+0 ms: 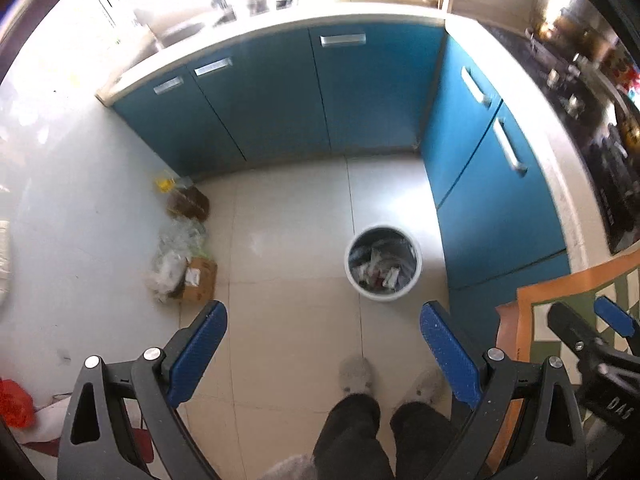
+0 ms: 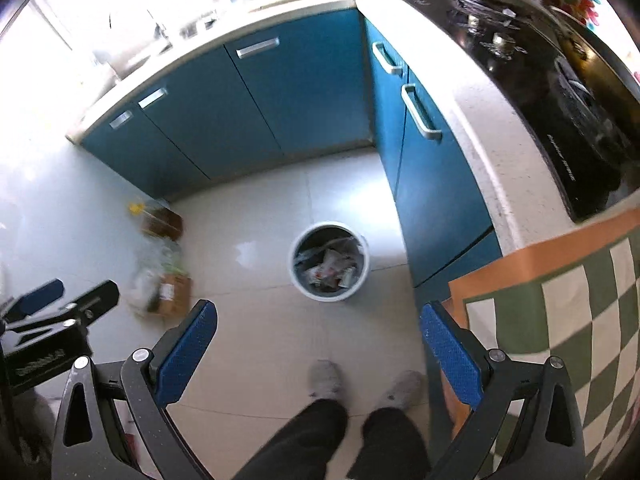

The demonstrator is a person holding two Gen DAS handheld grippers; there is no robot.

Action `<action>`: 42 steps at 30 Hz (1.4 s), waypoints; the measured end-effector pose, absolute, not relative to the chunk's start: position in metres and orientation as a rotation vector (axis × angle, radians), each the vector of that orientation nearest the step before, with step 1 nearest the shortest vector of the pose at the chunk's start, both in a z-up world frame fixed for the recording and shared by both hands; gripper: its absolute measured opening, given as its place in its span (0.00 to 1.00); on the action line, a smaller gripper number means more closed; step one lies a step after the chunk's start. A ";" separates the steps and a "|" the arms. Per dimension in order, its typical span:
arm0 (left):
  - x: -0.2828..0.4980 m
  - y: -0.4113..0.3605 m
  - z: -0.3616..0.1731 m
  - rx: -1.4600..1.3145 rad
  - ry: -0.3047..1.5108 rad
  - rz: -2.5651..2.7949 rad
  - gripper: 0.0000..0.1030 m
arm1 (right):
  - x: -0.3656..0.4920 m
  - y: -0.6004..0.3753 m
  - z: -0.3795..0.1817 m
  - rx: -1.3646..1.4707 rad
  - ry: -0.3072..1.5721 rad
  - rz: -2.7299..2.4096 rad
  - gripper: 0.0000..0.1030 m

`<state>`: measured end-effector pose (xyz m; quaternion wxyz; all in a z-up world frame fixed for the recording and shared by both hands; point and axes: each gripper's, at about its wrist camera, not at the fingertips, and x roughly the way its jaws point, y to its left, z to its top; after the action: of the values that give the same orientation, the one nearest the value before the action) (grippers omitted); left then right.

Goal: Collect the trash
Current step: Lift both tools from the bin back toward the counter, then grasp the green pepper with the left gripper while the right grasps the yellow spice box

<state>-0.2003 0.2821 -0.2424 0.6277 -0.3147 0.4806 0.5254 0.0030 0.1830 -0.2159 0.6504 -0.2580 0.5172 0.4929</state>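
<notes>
White bin [image 1: 383, 263] on bare tile, near blue cabinets [image 1: 492, 200] | our left gripper [image 1: 323, 350] and right gripper [image 2: 318, 348]: fingers spread, empty | tablecloth edge [image 2: 560, 252] at right.

Blue cabinets [image 2: 256, 112] are showing ahead of the jaws, a white bin [image 2: 329, 261] standing between them, a green-and-white checked cloth [image 2: 560, 320] with orange border lying right of them.
</notes>
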 end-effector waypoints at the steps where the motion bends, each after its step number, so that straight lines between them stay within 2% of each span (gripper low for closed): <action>1: -0.195 0.280 -0.233 -0.702 1.089 1.211 0.96 | 0.009 0.179 -0.211 -0.557 1.183 1.119 1.00; 6: -0.147 0.277 -0.199 -0.621 1.021 1.190 0.96 | 0.068 0.143 -0.178 -0.383 1.200 1.028 1.00; 11: -0.037 0.264 -0.195 -0.523 1.053 1.056 0.96 | 0.158 0.080 -0.163 -0.261 1.180 0.836 1.00; 20: 0.203 0.211 -0.252 -0.401 1.233 0.826 0.96 | 0.386 -0.041 -0.199 -0.244 1.215 0.470 1.00; 21: 0.224 0.204 -0.258 -0.395 1.247 0.806 0.96 | 0.409 -0.048 -0.208 -0.252 1.228 0.461 0.98; 23: 0.262 0.189 -0.274 -0.380 1.273 0.778 0.96 | 0.446 -0.055 -0.228 -0.279 1.264 0.455 0.88; 24: 0.277 0.183 -0.279 -0.378 1.285 0.765 0.96 | 0.462 -0.057 -0.238 -0.281 1.287 0.461 0.78; 25: 0.288 0.178 -0.284 -0.378 1.296 0.755 0.96 | 0.474 -0.057 -0.248 -0.302 1.305 0.460 0.71; 26: 0.299 0.173 -0.289 -0.378 1.309 0.746 0.96 | 0.483 -0.055 -0.257 -0.333 1.315 0.464 0.70; 30: 0.333 0.154 -0.312 -0.385 1.371 0.700 0.96 | 0.502 -0.043 -0.284 -0.429 1.354 0.469 0.73; 31: 0.339 0.150 -0.316 -0.393 1.381 0.684 0.96 | 0.501 -0.039 -0.282 -0.458 1.311 0.481 0.73; 33: 0.351 0.140 -0.322 -0.410 1.399 0.650 0.96 | 0.501 -0.040 -0.279 -0.468 1.290 0.480 0.65; 39: 0.381 0.118 -0.329 -0.534 1.395 0.505 0.95 | 0.509 -0.100 -0.262 -0.364 1.249 0.377 0.63; 40: 0.388 0.112 -0.332 -0.560 1.398 0.470 0.91 | 0.510 -0.110 -0.262 -0.356 1.251 0.355 0.63; 41: 0.392 0.107 -0.335 -0.572 1.402 0.446 0.81 | 0.511 -0.120 -0.263 -0.351 1.252 0.332 0.63; 42: 0.397 0.102 -0.337 -0.578 1.411 0.422 0.76 | 0.512 -0.130 -0.264 -0.346 1.255 0.314 0.63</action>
<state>0.3973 0.1017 -0.3372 0.7033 -0.2597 0.6341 0.1895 0.5119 -0.1301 -0.2635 0.7840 -0.1605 0.5818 0.1454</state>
